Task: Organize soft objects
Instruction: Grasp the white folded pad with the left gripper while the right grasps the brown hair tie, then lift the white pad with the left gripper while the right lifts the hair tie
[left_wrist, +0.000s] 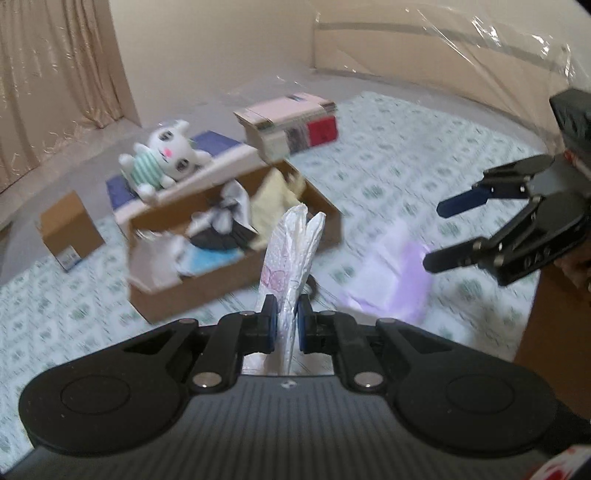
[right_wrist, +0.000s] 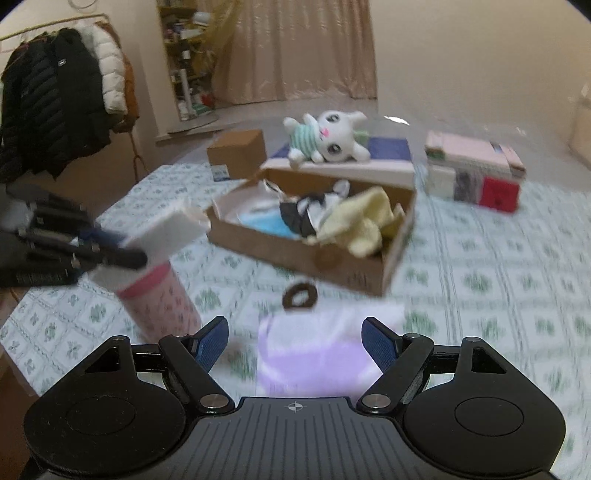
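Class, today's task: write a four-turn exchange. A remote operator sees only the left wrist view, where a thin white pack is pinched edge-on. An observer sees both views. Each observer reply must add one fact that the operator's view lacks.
Operator: My left gripper holds the pack edge-on. What does its broad side look like?
Observer: The right wrist view shows it side-on: white at the gripped end, pink below.
Operator: A dark shape peeks out behind the pack. What is it?
Observer: A brown hair tie, lying on the patterned cloth between the cardboard box and the lilac bag.
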